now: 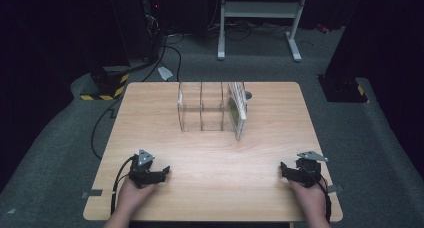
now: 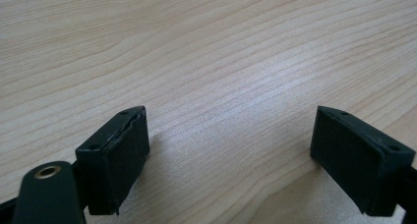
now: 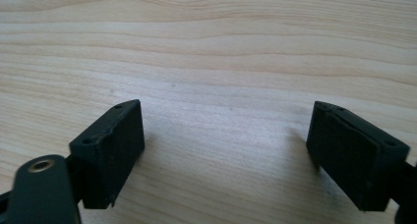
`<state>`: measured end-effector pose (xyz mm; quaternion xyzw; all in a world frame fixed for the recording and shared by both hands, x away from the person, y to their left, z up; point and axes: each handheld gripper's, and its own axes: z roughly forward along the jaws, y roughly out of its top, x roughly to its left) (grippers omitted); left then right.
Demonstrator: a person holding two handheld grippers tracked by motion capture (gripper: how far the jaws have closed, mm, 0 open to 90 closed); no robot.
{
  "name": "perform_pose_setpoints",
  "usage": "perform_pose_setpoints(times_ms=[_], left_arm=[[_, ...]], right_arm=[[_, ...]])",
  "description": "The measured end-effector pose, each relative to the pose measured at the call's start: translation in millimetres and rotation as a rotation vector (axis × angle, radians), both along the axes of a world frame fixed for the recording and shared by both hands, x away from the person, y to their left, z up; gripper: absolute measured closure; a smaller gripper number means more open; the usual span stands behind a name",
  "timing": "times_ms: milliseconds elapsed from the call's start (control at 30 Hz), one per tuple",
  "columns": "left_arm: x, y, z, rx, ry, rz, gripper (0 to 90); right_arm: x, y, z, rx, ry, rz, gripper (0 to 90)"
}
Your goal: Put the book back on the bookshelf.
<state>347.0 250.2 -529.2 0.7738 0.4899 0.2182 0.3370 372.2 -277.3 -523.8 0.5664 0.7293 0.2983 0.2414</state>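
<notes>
Wood grain, pale and bare, under both tools on table (image 1: 210, 158). Left gripper (image 1: 163, 172) resting low at near left edge, jaws wide, nothing between. Ahead and between the two tools, well apart from both: clear acrylic rack (image 1: 201, 108), upright dividers, left slots empty, flat packet (image 1: 238, 108) upright in rightmost slot. Right gripper (image 1: 285, 169) at near right edge, jaws wide, empty.

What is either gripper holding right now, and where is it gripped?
Nothing. The left gripper and right gripper are both open over the bare table.
</notes>
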Motion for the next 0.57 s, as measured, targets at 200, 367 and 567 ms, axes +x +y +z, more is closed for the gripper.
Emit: perform_pose_setpoints(times_ms=[200,367,567], left_arm=[[0.1,-0.2,-0.2,-0.003,-0.002,0.002,14.8],[0.1,-0.2,-0.2,-0.003,-0.001,0.001,14.7],[0.1,-0.2,-0.2,-0.003,-0.002,0.001,14.7]], right_arm=[[0.8,3.6,-0.1,0.004,0.001,-0.029,13.9],[1.8,4.1,-0.2,0.004,-0.001,-0.040,14.2],[1.8,4.1,-0.3,0.003,-0.001,-0.040,14.2]])
